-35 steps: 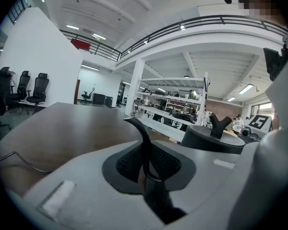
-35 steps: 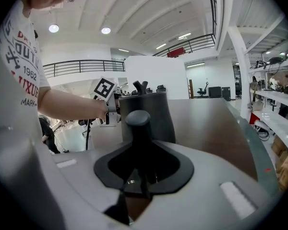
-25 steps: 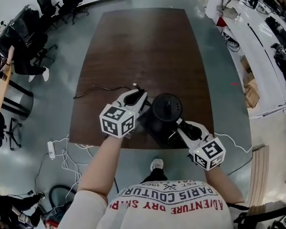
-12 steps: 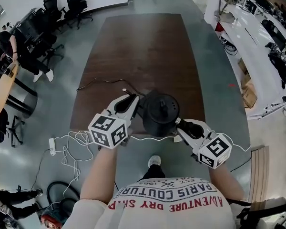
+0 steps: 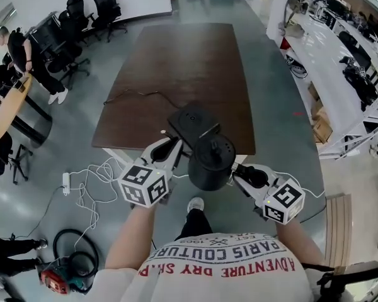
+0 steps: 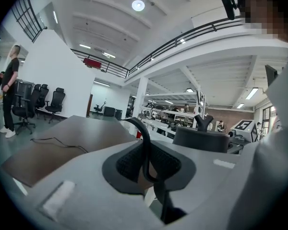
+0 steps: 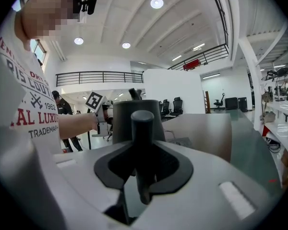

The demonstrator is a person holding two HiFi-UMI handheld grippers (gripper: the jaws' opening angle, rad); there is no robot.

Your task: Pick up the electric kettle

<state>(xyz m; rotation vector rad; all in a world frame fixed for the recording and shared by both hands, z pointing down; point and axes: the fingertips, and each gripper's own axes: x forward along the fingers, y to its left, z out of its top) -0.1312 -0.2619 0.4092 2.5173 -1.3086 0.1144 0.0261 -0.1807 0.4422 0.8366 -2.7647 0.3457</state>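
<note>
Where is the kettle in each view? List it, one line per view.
Head view: kettle, low centre.
Left gripper view: right of centre.
Right gripper view: centre, behind its handle.
Shared landmark: brown table.

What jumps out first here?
A black round electric kettle hangs in the air at the near edge of the long brown wooden table, pinched between the left gripper and the right gripper. Its flat black base sits empty on the table's near end.
</note>
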